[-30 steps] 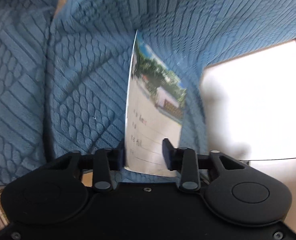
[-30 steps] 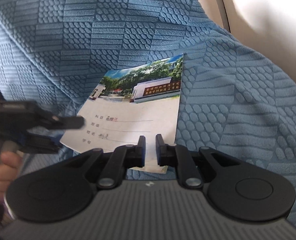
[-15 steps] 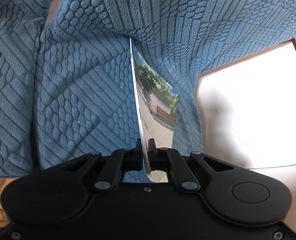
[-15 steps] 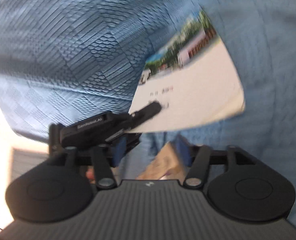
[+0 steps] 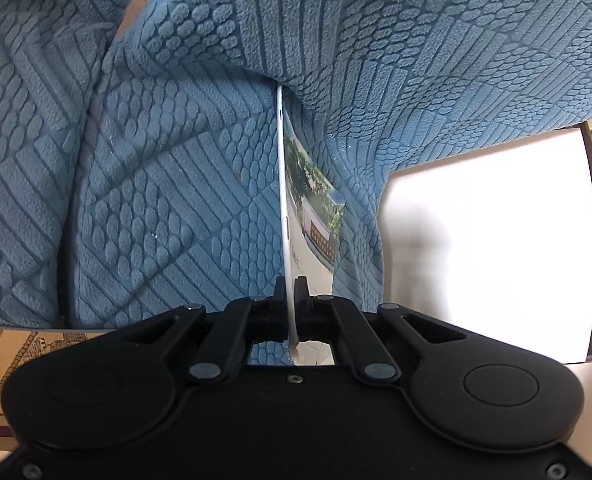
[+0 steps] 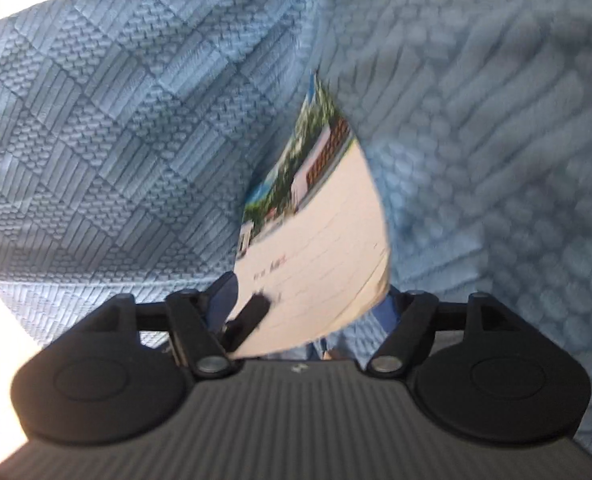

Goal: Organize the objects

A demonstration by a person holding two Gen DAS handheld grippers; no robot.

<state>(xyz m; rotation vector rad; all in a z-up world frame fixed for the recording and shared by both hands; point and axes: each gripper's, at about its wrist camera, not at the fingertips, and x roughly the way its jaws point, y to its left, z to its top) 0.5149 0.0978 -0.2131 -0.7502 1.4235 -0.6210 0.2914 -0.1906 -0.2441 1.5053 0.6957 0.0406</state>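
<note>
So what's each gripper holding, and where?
Left gripper pinches the booklet at its near edge. Right gripper is open, holding nothing.

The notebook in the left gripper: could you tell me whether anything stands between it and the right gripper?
Nothing visible does. The left gripper pinches the notebook edge-on against the blue blanket. The right gripper is open right beside the cover, with no object in between.

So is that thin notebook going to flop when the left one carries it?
Probably a little: the notebook looks thin and its edge bows slightly above the left gripper. It seems light. Pinched only at one end, it may sag or swing.
</note>
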